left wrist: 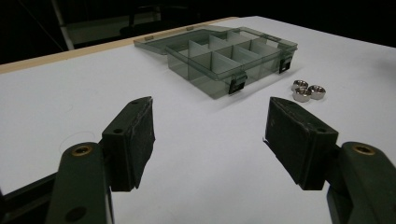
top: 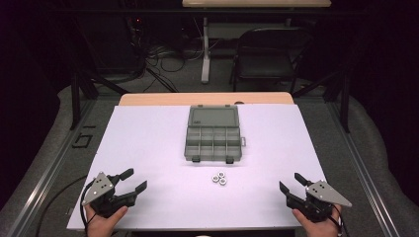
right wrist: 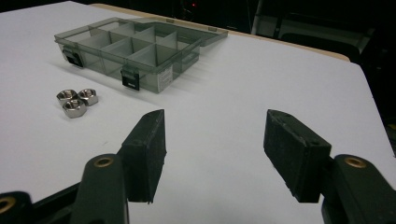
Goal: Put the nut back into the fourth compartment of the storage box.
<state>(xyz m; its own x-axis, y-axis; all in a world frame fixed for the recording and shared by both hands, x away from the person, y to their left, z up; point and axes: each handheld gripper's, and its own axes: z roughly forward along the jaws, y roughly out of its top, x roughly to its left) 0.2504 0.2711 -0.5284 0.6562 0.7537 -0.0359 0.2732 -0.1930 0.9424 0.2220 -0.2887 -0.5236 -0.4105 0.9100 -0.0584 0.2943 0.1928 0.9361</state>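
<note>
White desk (top: 148,148) holds an open box (top: 213,133) and three nuts (top: 219,178); both grippers (top: 129,186) (top: 292,186) wait at near corners, jaws wide, empty, likely before picking a nut.

i'm seeing the white table (top: 158,148) glowing brightly under overhead light while the room behind is sinking into darkness; the nuts (right wrist: 77,101) are casting soft shadows, everything slightly grainy.

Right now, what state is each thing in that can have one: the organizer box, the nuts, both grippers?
Compartment organizer box: lid open and laid flat behind it, compartments look empty.
Three hex nuts: loose on the table, clustered and touching, outside the box.
Left gripper: open, holding nothing.
Right gripper: open, holding nothing.
</note>
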